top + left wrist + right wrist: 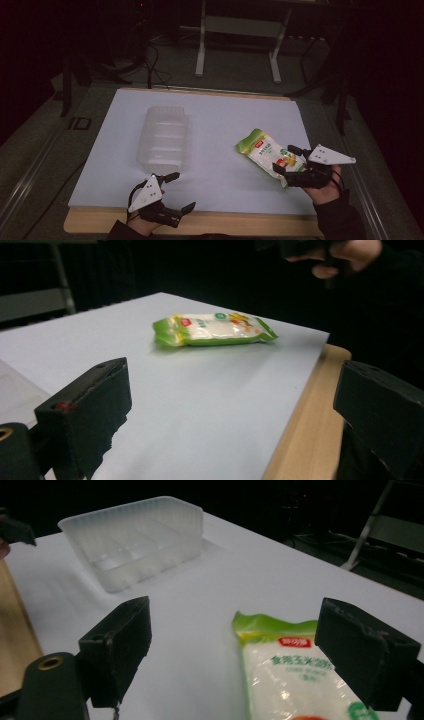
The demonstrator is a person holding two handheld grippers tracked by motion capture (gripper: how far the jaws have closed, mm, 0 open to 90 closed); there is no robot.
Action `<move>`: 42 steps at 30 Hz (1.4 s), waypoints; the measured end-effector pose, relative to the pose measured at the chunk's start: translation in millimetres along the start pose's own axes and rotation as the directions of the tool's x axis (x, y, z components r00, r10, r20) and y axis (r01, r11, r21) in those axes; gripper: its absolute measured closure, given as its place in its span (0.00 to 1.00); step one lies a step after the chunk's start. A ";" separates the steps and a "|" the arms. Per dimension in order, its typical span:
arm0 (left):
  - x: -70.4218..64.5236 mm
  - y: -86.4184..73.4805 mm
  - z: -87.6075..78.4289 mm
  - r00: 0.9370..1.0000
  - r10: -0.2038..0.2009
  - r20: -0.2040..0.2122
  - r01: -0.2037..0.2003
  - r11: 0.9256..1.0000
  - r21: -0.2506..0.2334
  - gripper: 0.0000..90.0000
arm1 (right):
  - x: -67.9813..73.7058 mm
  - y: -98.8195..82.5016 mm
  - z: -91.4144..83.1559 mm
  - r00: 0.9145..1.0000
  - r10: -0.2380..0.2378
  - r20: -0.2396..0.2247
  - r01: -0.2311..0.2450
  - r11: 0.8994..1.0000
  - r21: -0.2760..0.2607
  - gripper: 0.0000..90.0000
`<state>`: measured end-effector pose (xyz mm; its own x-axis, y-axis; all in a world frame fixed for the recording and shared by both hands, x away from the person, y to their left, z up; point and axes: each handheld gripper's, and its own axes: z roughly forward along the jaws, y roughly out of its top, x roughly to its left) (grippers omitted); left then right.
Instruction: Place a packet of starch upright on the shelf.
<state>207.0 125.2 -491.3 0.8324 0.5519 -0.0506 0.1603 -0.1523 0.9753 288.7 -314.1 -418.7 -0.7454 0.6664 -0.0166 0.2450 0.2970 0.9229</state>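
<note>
A green and white snack bag (pixel 265 152) lies flat on the white sheet (pixel 225 115) at the right. My right gripper (pixel 284 158) hovers over the bag's near end, open, its jaws standing either side of the bag (pixel 295 680) without pressing it. From the left gripper view the bag (pixel 215 330) rests on the sheet with the right hand (pixel 345 252) above and beyond it. A clear plastic container (pixel 164 140) stands left of centre, empty (pixel 135 545). My left gripper (pixel 182 191) is open near the front edge, just in front of the container, with nothing between its jaws (pixel 235 405).
The table's wooden front edge (pixel 225 222) shows below the sheet. A metal stand (pixel 240 30) and cables sit on the dark floor behind the table. Bare sheet lies between the container and the bag.
</note>
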 end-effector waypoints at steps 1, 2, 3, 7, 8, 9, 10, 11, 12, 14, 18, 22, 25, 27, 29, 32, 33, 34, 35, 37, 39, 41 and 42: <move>-0.1 0.1 0.0 1.000 0.001 0.007 -0.001 1.000 0.000 0.03 | -7.3 3.6 2.5 1.000 0.002 0.006 -0.002 1.000 0.000 0.17; -0.3 0.2 0.2 1.000 0.001 0.006 -0.001 1.000 0.000 0.03 | -10.6 5.3 4.1 1.000 -0.003 0.007 0.003 1.000 0.001 0.17; -0.6 0.2 0.2 1.000 0.002 0.007 -0.002 1.000 -0.002 0.03 | -14.1 7.1 5.8 1.000 -0.003 0.013 0.003 1.000 0.007 0.17; -0.9 -0.2 0.5 1.000 -0.002 0.010 0.002 1.000 -0.003 0.03 | -24.1 11.4 11.0 1.000 -0.008 0.020 0.008 1.000 0.006 0.17; -0.7 -0.3 0.5 1.000 -0.004 0.014 0.004 1.000 -0.003 0.03 | -27.3 12.7 12.8 1.000 -0.007 0.023 0.007 1.000 0.010 0.17; -0.8 -0.6 0.7 1.000 -0.005 0.018 0.005 1.000 -0.003 0.03 | -33.6 15.1 16.3 1.000 -0.008 0.014 0.008 1.000 0.009 0.20; -0.8 -0.6 0.7 1.000 -0.005 0.018 0.005 1.000 -0.003 0.03 | -36.5 16.2 18.3 1.000 -0.011 0.020 0.011 1.000 0.009 0.20; -0.9 -0.7 0.7 1.000 -0.007 0.023 0.007 1.000 -0.003 0.03 | -36.5 16.2 18.3 1.000 -0.011 0.020 0.011 1.000 0.009 0.20; -1.0 -0.7 0.8 1.000 -0.007 0.023 0.007 1.000 -0.004 0.03 | -41.6 17.9 22.6 1.000 -0.016 0.020 0.015 1.000 0.011 0.21; -1.1 -0.8 0.7 1.000 -0.006 0.020 0.006 1.000 -0.005 0.03 | -44.0 18.4 24.9 1.000 -0.017 0.023 0.017 1.000 0.012 0.23; -0.6 -0.8 0.7 1.000 -0.005 0.009 0.005 1.000 0.002 0.03 | -53.5 19.4 35.5 1.000 -0.014 0.009 0.014 1.000 0.010 0.24; -1.8 -0.2 0.7 1.000 0.004 0.010 -0.004 1.000 0.005 0.03 | -63.4 20.6 53.6 1.000 -0.012 0.007 0.012 0.999 0.039 0.25; -1.7 -0.2 0.5 1.000 0.003 0.013 -0.003 1.000 0.003 0.03 | -67.6 19.7 61.1 1.000 -0.009 0.001 0.009 0.998 0.056 0.31; -1.3 -0.2 0.3 1.000 0.002 0.014 -0.002 1.000 0.002 0.03 | -72.0 17.5 68.8 1.000 -0.004 -0.008 0.004 0.997 0.072 0.32; -0.9 -0.4 0.2 1.000 -0.001 0.014 0.002 1.000 -0.001 0.03 | -76.4 14.2 76.4 1.000 0.003 -0.002 -0.003 0.996 0.088 0.34; -0.8 -0.3 0.0 1.000 -0.003 0.019 0.003 1.000 -0.002 0.03 | -84.9 7.5 90.1 1.000 0.028 -0.008 -0.027 0.994 0.102 0.34; -0.8 -0.2 0.0 1.000 -0.004 0.023 0.004 1.000 -0.001 0.03 | -86.9 6.1 93.4 0.999 0.035 -0.011 -0.033 0.993 0.109 0.34; -0.8 -0.3 0.1 1.000 -0.004 0.021 0.004 1.000 -0.002 0.03 | -88.6 4.8 96.5 0.999 0.039 -0.009 -0.038 0.993 0.112 0.34; -0.8 -0.3 0.1 1.000 -0.004 0.021 0.004 1.000 -0.002 0.03 | -88.6 4.8 96.5 0.999 0.039 -0.009 -0.038 0.993 0.112 0.34; -0.5 -0.4 0.1 1.000 -0.007 0.018 0.007 1.000 -0.002 0.03 | -93.3 2.0 102.3 0.998 0.057 -0.011 -0.055 0.991 0.122 0.37; 0.1 -0.6 -0.1 1.000 -0.011 0.018 0.011 1.000 -0.002 0.03 | -100.3 -2.5 111.2 0.998 0.067 0.002 -0.066 0.986 0.150 0.37; 0.2 -0.6 -0.2 1.000 -0.012 0.019 0.012 1.000 -0.003 0.03 | -103.0 -4.4 114.0 0.997 0.076 0.005 -0.076 0.985 0.156 0.37; -0.3 -0.6 -0.2 1.000 -0.008 0.019 0.008 1.000 0.000 0.03 | -108.5 -8.3 119.0 0.996 0.086 0.019 -0.088 0.981 0.173 0.37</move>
<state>206.6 125.3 -491.9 0.8407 0.5378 -0.0629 0.1676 -0.1480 0.9747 441.3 -307.5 -470.4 -0.7100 0.7020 0.0558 0.4134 0.3514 0.8400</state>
